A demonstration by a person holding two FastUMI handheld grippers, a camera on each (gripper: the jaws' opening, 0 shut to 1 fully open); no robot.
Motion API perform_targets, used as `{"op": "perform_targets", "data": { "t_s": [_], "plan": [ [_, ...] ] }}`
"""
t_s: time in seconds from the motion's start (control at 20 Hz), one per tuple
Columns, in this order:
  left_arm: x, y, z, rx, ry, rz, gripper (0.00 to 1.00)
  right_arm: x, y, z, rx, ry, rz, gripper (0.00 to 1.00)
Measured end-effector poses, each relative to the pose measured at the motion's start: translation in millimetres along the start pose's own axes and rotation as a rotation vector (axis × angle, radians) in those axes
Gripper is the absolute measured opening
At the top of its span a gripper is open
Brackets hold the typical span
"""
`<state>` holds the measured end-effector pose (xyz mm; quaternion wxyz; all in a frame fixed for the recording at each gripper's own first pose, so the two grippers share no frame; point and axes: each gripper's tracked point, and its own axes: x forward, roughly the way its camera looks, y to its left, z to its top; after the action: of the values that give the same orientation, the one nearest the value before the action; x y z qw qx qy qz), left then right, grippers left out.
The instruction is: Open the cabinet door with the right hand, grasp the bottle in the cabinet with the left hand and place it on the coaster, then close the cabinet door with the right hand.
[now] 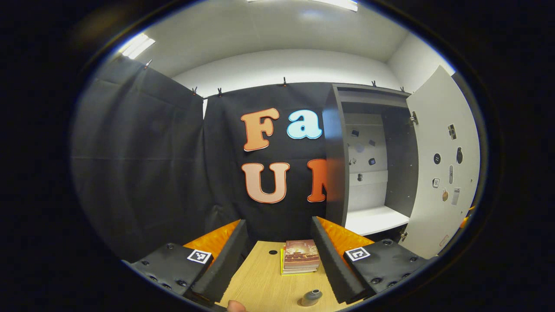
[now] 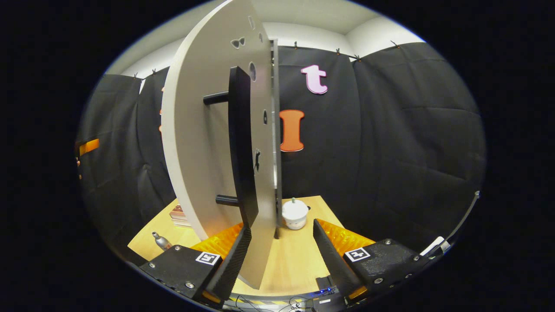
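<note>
The right gripper (image 2: 279,255) stands with its jaws wide, holding nothing; the free edge of the cabinet door (image 2: 204,143) reaches down between its fingers, and the long black door handle (image 2: 241,147) rises just above its left finger. I cannot tell whether a finger touches the door. The left gripper (image 1: 277,260) is also spread wide and holds nothing, hovering over the wooden table (image 1: 260,286).

By my reckoning the first two stages are finished. In the left gripper view the cabinet (image 1: 368,164) stands open with its white shelf bare, and the small grey bottle (image 1: 311,297) sits upright on the table, near the cabinet's front and just this side of a stack of books (image 1: 300,256). Whether a coaster lies under it I cannot make out. What looks left is swinging the door shut.

The bottle sits low between the left gripper's fingers, nearer the right one and apart from both. In the right gripper view it stands beyond the door, well left of the fingers.
</note>
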<state>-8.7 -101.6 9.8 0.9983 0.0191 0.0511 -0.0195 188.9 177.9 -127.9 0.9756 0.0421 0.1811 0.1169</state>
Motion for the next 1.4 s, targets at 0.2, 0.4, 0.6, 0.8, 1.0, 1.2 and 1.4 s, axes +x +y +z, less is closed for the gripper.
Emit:
{"op": "perform_targets", "data": {
  "t_s": [0.2, 0.4, 0.6, 0.8, 1.0, 1.2, 1.4],
  "plan": [
    [10.8, 20.4, -0.1, 0.001, -0.015, -0.002, 0.95, 6.9, 25.5, -1.1, 0.014, 0.002, 0.069, 0.97],
    [20.3, 38.6, 0.4, 0.020, -0.035, 0.009, 0.96, 10.9, 44.9, -1.1, 0.035, 0.003, 0.108, 0.97],
    [30.1, 48.6, -6.1, 0.019, -0.029, -0.006, 0.96, 16.4, 56.1, 1.4, 0.012, -0.002, 0.111, 0.98],
    [38.8, 60.3, -11.0, 0.011, -0.024, -0.007, 0.95, 21.7, 69.5, 2.7, -0.020, -0.009, 0.116, 0.89],
    [46.9, 74.2, -13.0, 0.021, -0.032, -0.006, 0.95, 34.4, 81.9, 5.1, -0.002, -0.019, 0.128, 0.91],
    [51.4, 90.5, -12.3, 0.024, -0.046, 0.010, 0.95, 48.5, 94.8, 6.8, 0.007, -0.027, 0.133, 0.92],
    [55.8, 103.2, -16.5, 0.025, -0.047, 0.015, 0.95, 59.5, 103.8, 6.5, 0.003, -0.027, 0.151, 0.93]
  ]
}}
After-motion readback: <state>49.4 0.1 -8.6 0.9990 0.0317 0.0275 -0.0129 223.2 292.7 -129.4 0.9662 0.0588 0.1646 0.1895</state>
